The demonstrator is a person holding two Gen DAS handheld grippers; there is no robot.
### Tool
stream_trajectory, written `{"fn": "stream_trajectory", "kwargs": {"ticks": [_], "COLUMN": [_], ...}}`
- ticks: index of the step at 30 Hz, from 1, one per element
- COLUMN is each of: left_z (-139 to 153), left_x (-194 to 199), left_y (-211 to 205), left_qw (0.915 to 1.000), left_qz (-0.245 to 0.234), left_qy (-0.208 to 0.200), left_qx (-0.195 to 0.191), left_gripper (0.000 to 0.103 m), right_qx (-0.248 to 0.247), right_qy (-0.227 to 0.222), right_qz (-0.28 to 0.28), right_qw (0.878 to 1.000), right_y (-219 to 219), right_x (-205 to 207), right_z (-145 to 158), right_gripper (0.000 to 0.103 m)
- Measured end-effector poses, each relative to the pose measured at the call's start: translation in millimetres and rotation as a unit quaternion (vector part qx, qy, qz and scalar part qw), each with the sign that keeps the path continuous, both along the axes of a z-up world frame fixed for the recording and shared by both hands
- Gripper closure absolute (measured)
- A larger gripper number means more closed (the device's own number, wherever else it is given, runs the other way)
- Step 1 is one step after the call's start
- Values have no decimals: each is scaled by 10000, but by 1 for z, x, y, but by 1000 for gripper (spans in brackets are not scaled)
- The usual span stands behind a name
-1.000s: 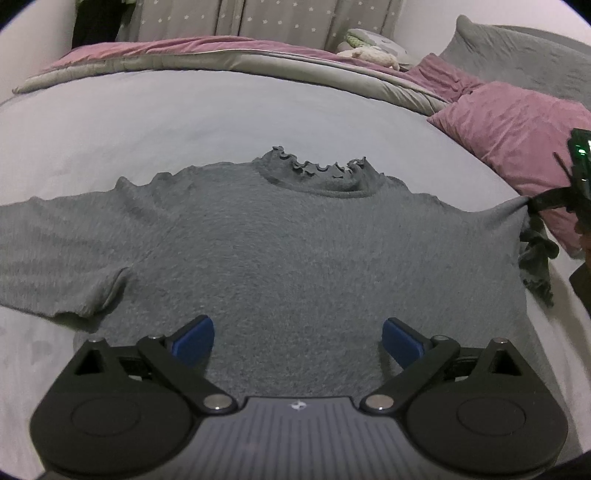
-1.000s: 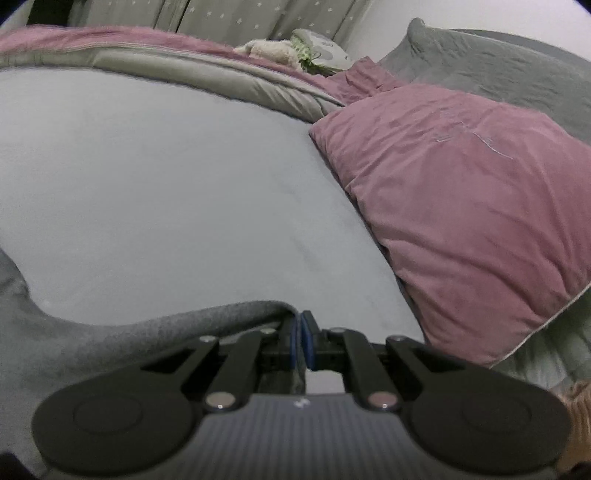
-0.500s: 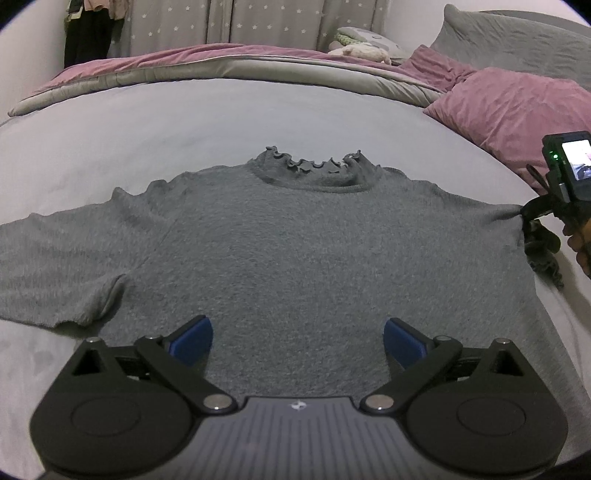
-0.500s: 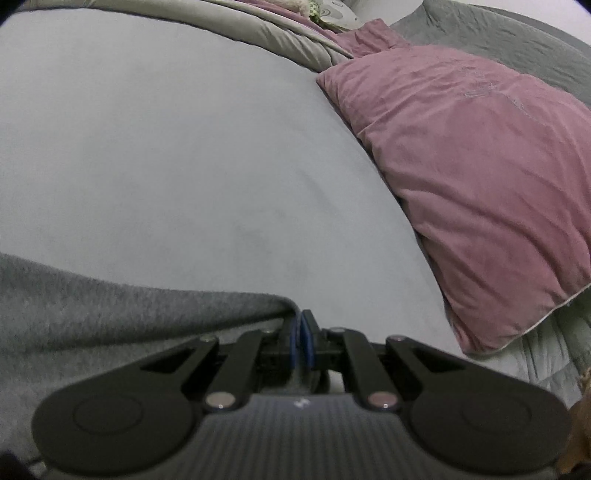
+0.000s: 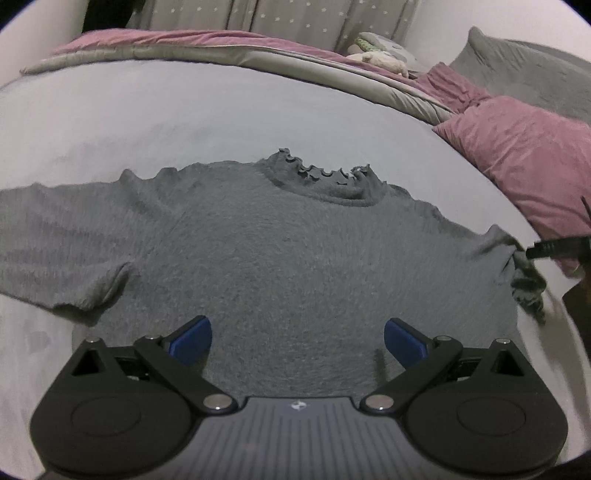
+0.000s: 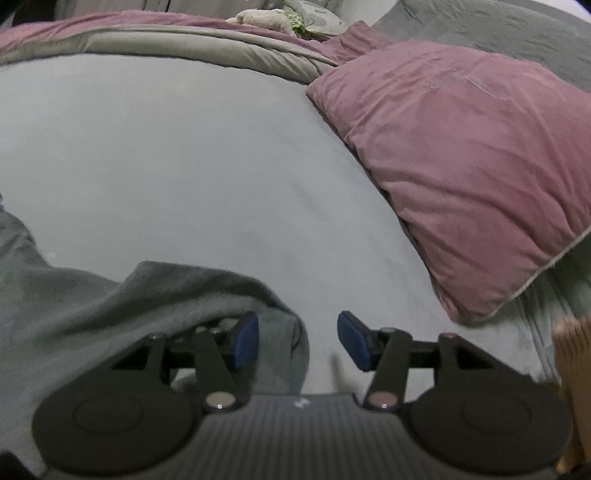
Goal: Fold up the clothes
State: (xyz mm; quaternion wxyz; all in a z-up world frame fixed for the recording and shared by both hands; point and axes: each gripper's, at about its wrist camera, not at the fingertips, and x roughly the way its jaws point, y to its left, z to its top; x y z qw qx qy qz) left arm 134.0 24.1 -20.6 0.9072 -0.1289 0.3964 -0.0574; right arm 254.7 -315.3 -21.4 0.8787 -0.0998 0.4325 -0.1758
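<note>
A grey fuzzy knit sweater with a ruffled collar point(image 5: 280, 254) lies flat on the pale grey bed sheet point(image 5: 155, 122), in the middle of the bed. Its collar points toward the far edge of the bed and its hem toward the near edge; its long axis, sleeve to sleeve, runs across the bed from left to right.

The left claw point(image 5: 297, 338) hovers over the hem with its blue pads wide apart and nothing between them, much as in both earlier frames. The right claw point(image 6: 297, 341) was clamped on the right sleeve's end a second ago and half a second ago; its jaws have just been opening and now stand about half apart. The sleeve's bunched end point(image 6: 221, 295) slumps against the left blue pad point(image 6: 246, 343) and partly lies in the gap, no longer pinched.

A mauve velvet pillow point(image 6: 461, 166) lies at the right edge of the bed, near the sleeve but apart from it. A rolled mauve and grey duvet point(image 5: 229, 51) runs along the far edge, with a small plush toy point(image 6: 266, 18) beyond it. Nothing lies on the sweater's body.
</note>
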Motion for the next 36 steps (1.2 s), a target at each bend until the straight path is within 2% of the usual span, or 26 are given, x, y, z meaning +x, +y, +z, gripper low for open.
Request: {"fn": "stream_trajectory", "kwargs": {"ticks": [9,15,20,24,26,29,31,32,36], "left_z": [7,12,13,12,12,11,9,9,8], "left_x": [-2,-3,-5,-4,-4,-3,-2,-2,-2], "left_y": [4,3,1,0,-1,0,1,1,1], "left_qw": [9996,9996,9997,9997,9997,9997,9998,9998,9998], "left_qz": [49,97,44,41,46,62,71,74,67], "left_qy": [11,-61,-74,-63,-54,-35,-16,-4,7], "left_qx": [-296,-247,-236,-218,-214,-212,-209,-206,-206], "left_gripper": [3,3,3,3,3,3,3,3,3], "right_qx": [1119,1734,2381,3090,3159,3075,2904,2796,1880], "right_qy": [-84,-143,-105,39,87,197,258,306,826], "right_qz": [-202,-409,-585,-774,-837,-892,-798,-738,-366], "right_qw": [9935,9839,9694,9479,9451,9472,9532,9568,9780], "right_y": [-10,-34,-50,-57,-55,-49,-42,-39,-22], "right_x": [-38,-60,-71,-71,-70,-66,-62,-61,-48], "right_z": [16,25,18,-2,-11,-25,-31,-33,-27], "right_gripper": [50,50,54,64,67,74,85,94,98]}}
